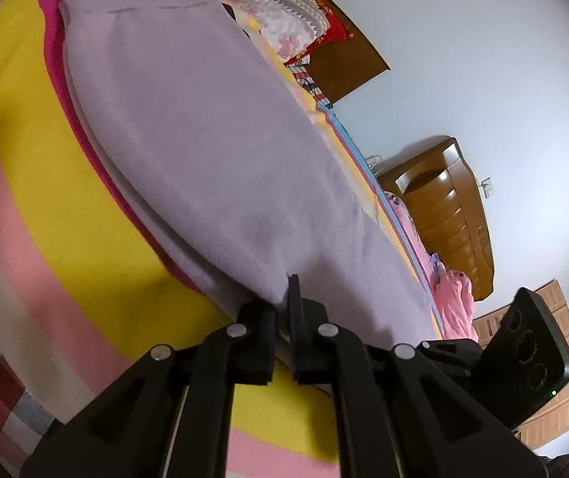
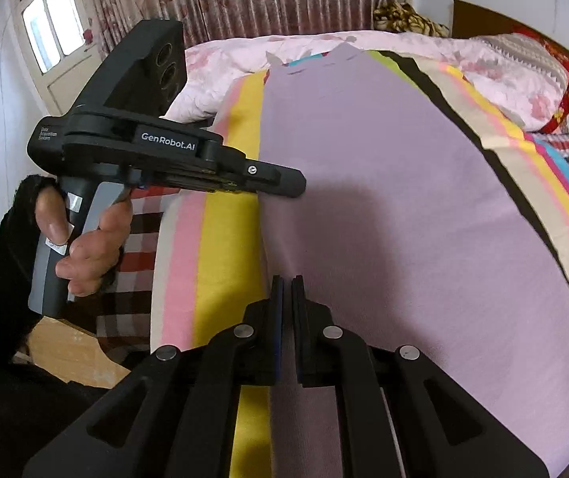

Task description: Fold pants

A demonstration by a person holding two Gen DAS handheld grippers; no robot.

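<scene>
Left wrist view: left gripper [image 1: 283,298] clamped on the near edge of lilac pants [image 1: 204,151], fabric pinched between the 2 black fingers and lifted slightly off the striped bedsheet [image 1: 45,199]. Beyond the bed edge, a wooden dresser [image 1: 451,215] against the white wall; the other device visible at lower right.

Right wrist view: right gripper [image 2: 287,298] with fingers nearly together, a thin fold of the pants [image 2: 384,199] caught in the narrow gap at the left border of the cloth. Pants spread flat along the bed, waistband far, toward a pink quilt [image 2: 244,51]. Left gripper [image 2: 292,185] seen side-on at the same border, held by a bare hand [image 2: 85,239].
</scene>
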